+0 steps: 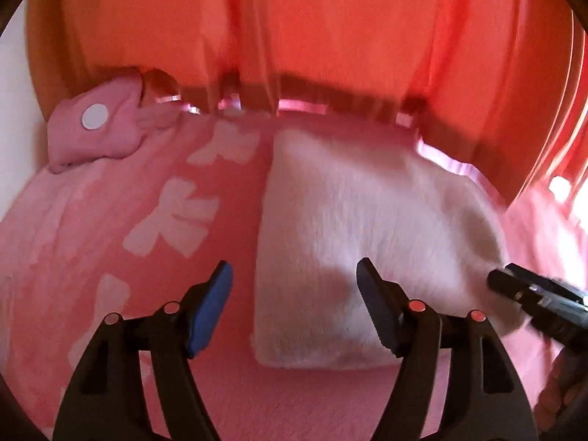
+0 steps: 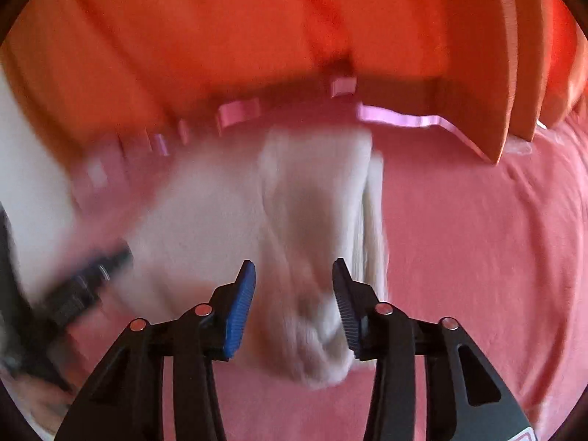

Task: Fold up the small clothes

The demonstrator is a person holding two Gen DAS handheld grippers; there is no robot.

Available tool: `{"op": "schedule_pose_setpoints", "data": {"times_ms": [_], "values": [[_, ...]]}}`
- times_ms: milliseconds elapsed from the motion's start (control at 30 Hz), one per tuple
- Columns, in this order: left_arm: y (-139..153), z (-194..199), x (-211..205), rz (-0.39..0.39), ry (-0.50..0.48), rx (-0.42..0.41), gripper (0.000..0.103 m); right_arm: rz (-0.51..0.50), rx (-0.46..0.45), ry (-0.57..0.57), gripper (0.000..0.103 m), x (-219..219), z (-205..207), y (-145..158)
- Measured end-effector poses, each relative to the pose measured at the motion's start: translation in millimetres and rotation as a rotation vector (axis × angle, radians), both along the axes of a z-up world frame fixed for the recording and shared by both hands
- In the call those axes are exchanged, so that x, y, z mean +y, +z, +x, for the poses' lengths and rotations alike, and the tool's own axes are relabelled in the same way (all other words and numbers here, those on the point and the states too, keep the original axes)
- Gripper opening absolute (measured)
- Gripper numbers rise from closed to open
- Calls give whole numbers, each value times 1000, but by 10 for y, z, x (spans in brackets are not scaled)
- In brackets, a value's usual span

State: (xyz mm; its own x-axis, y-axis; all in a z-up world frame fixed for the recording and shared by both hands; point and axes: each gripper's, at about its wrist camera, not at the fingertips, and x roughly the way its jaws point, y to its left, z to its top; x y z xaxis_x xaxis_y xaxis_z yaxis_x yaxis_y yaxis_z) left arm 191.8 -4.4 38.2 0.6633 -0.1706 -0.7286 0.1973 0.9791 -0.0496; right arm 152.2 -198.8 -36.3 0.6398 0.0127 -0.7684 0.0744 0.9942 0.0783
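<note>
A white fuzzy garment (image 1: 367, 220) lies on a pink bedsheet (image 1: 228, 397) printed with pale bows. Behind hang orange-red curtains (image 1: 294, 18). A pink pillow (image 1: 95, 136) bears a white dot.

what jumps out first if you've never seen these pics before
The white fuzzy garment stands out first, lying folded mid-frame on the pink bedspread, with a bunched end between the fingers of the right claw, whose jaws stand open. Behind it hang bright orange curtains. To the far left sits a small pink cloth item with a white round dot, and the left claw hovers open over the garment's near edge.
</note>
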Motion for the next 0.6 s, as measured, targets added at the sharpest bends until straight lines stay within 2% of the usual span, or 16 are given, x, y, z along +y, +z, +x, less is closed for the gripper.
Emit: {"op": "schedule_pose_setpoints", "data": {"times_ms": [33,67,133,167,200,233,300,367,467,567,600], "values": [[-61,6,-12,18,3,21,74,-84,17,-15,42,17,20,-64],[-75,-12,8,15,5,32,76,-106,19,-32,48,5,21,-64],[-56,-22,89,-23,24,46,77,13,9,-40,41,-73,-10,4],[-38,-23,105,-28,27,48,77,62,-21,-41,41,-87,-21,74],[-30,-28,129,-32,33,50,78,61,-35,-40,41,-108,-48,81],[-30,-36,138,-32,36,52,80,16,1,-50,41,-100,4,22],[-61,-41,119,-28,34,63,83,8,63,-52,43,-105,79,-138],[-70,-44,112,-26,43,67,83,9,54,-56,45,-98,129,-69],[-44,-62,102,-18,58,64,83,66,-7,-89,45,-96,11,120],[-14,-105,98,-17,68,66,83,19,-93,-137,51,-79,-198,254],[-7,-117,94,-16,70,63,83,-1,-110,-149,56,-56,-229,265]]}}
